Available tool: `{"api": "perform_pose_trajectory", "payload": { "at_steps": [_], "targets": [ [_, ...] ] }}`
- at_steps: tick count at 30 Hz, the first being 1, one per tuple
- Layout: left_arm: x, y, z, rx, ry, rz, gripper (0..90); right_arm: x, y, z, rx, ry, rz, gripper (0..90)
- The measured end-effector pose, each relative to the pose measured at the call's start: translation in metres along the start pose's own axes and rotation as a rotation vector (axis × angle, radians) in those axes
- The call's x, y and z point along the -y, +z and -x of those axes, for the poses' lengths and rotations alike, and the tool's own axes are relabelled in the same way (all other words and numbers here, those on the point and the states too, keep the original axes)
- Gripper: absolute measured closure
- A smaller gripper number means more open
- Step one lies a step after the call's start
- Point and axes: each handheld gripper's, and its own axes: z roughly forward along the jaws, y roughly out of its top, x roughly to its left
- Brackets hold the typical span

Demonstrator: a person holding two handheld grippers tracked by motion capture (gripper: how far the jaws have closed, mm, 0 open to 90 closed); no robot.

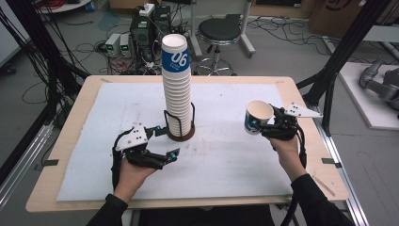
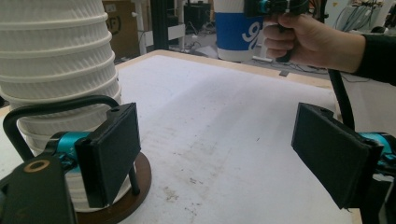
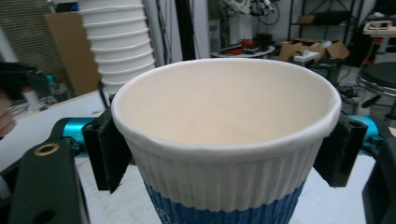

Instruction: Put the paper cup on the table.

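Cup first: my right hand-held gripper (image 1: 267,123) is clamped on a single white ribbed paper cup with a blue band (image 1: 258,117), its two black pads pressing the cup's opposite sides just under the rolled rim, as I see in the right gripper view (image 3: 229,140). The cup hangs clear above the white mat-covered wooden surface (image 1: 226,155), near its right edge, mouth up and tilted a little.

My left hand-held gripper (image 1: 162,143) sits low toward the front edge, left of centre, jaws standing apart with nothing between them. One pad (image 2: 109,151) is just beside the base of the tall stack of white paper cups (image 1: 177,89), which stands upright in a black wire holder on a round brown base (image 1: 181,134) mid-surface. Stack and held cup are well apart.
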Motion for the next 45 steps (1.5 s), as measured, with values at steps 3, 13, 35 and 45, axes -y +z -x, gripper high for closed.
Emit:
{"api": "perform_pose_trajectory", "payload": {
  "at_steps": [3,13,35,45],
  "targets": [
    [0.000,0.000,0.000,0.002,0.001,0.001,15.5,0.002,0.004,0.005,0.035,0.009,0.006,19.9],
    [0.000,0.000,0.000,0.005,-0.002,0.003,15.5,0.010,0.017,0.020,0.094,0.048,0.023,19.9],
    [0.003,0.001,0.000,0.019,-0.009,-0.001,15.5,0.034,0.044,0.044,0.228,0.083,-0.016,19.8],
    [0.003,0.001,-0.001,0.020,-0.008,0.000,15.5,0.046,0.056,0.053,0.291,0.101,-0.047,19.8]
  ]
}}
